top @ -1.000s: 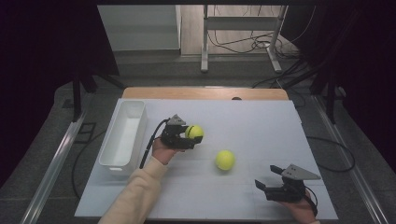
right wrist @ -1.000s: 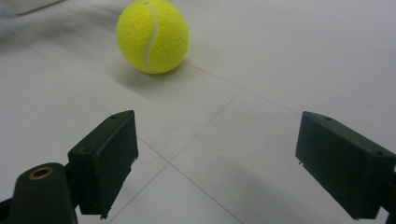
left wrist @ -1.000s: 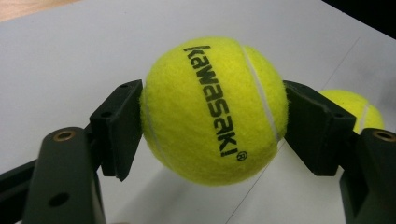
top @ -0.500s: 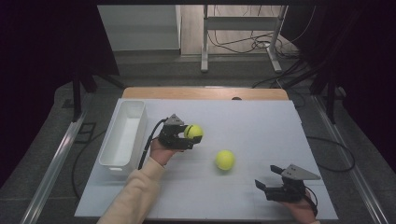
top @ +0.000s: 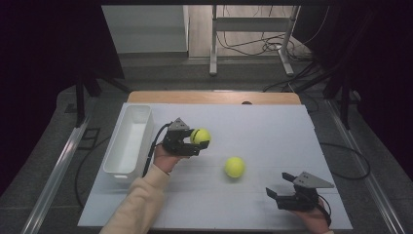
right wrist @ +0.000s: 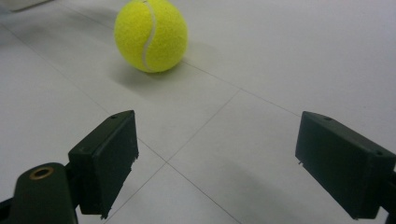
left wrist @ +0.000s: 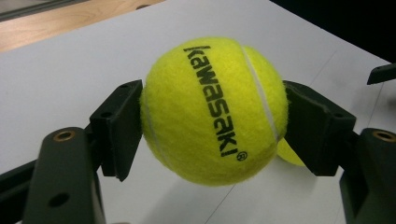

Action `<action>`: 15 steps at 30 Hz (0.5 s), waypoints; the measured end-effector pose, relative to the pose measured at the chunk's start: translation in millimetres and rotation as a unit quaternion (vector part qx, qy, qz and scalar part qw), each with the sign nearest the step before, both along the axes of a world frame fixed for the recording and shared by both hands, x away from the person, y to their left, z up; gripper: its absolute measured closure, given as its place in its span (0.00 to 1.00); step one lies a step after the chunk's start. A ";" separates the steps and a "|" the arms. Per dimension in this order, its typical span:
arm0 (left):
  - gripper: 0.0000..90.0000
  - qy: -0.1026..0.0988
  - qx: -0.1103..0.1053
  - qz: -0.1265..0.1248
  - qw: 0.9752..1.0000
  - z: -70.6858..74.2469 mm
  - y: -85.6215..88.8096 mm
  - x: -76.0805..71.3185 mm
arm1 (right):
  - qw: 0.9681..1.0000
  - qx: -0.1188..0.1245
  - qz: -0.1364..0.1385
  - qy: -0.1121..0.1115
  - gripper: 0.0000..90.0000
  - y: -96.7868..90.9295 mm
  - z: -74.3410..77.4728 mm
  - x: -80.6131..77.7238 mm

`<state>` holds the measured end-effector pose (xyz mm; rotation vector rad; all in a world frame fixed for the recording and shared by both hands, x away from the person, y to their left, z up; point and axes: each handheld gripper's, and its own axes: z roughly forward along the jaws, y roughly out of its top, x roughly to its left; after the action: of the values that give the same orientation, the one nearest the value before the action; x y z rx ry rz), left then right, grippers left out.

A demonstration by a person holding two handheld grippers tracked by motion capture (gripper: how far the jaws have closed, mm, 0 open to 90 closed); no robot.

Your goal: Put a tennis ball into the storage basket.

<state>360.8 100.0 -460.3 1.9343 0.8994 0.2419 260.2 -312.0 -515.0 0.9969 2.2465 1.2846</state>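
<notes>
Little has changed since a sec ago: left gripper [top: 195, 141] stays clamped on one tennis ball [left wrist: 212, 109], lifted off the surface [top: 272, 126], w/ the white bin [top: 127, 141] just behind it. Looks like the bin drop comes next. Right gripper [top: 282, 187] waits wide open & empty, 2nd ball [right wrist: 150, 35] ahead of it.

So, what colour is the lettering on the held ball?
Black, on the yellow-green ball; clearest in the left gripper view.

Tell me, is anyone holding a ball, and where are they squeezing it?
The left gripper holds a tennis ball, pads on opposite sides. The right gripper holds nothing.
</notes>
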 end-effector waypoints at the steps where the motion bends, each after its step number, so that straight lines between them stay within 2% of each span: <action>1: 0.29 0.000 0.000 0.000 1.000 0.5 0.3 -0.2 | 1.000 0.000 0.000 0.000 0.15 0.0 0.0 0.0; 15: 0.29 -0.014 -0.013 0.003 1.000 13.4 11.3 -3.0 | 1.000 -0.002 -0.001 0.001 0.15 0.2 -0.1 -0.1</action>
<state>357.8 111.3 -446.8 1.9007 0.8854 0.2585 260.1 -311.8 -515.0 1.0002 2.2486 1.2784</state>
